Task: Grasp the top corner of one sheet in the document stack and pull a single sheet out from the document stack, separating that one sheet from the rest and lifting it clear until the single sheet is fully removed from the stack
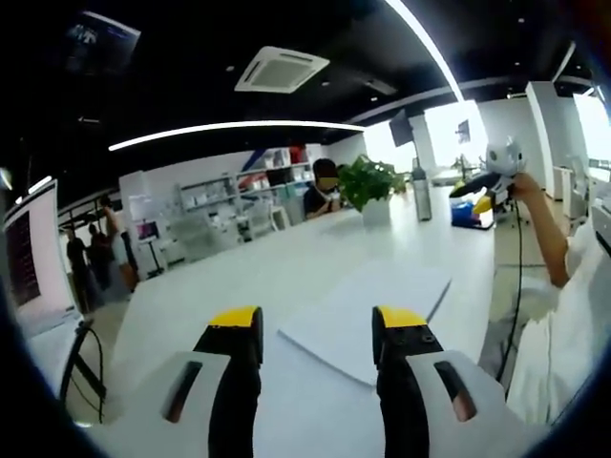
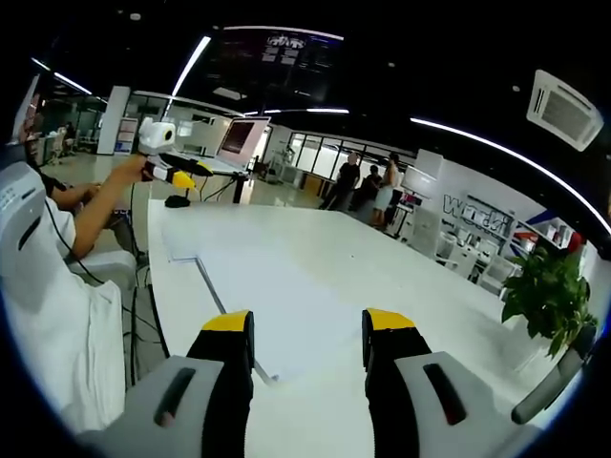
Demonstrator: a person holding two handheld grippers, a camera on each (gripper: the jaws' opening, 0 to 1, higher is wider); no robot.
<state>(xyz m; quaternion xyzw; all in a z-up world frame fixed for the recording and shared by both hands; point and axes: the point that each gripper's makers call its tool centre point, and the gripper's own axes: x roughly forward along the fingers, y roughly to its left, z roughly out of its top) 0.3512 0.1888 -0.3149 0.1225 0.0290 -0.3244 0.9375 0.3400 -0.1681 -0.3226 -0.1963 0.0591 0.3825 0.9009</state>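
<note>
Yellow-tipped jaws of the left gripper [image 1: 318, 329] stand apart with nothing between them, hovering above the white table [image 1: 239, 277]. Just past the jaws lies the document stack [image 1: 372, 320], flat on the tabletop, one corner pointing toward the gripper; no sheet is lifted from it. Beyond the stack stand a potted plant [image 1: 368, 186] and a tall grey bottle [image 1: 421, 191], and a seated person [image 1: 325, 191] is behind the far edge. At the right of this view a person's hand [image 1: 520, 186] holds up the other gripper.

The right gripper [image 2: 308, 334] is likewise spread open and empty over the same table [image 2: 382, 258]. The document stack [image 2: 277, 315] lies directly ahead of its jaws, its near edge between them. A thin dark strip [image 2: 210, 286] lies on the table along the stack's left side. To the left, an arm raises a gripper [image 2: 167, 157] well clear of the papers. People [image 2: 368, 186] stand in the distance, and the plant [image 2: 549, 296] sits at the right.
</note>
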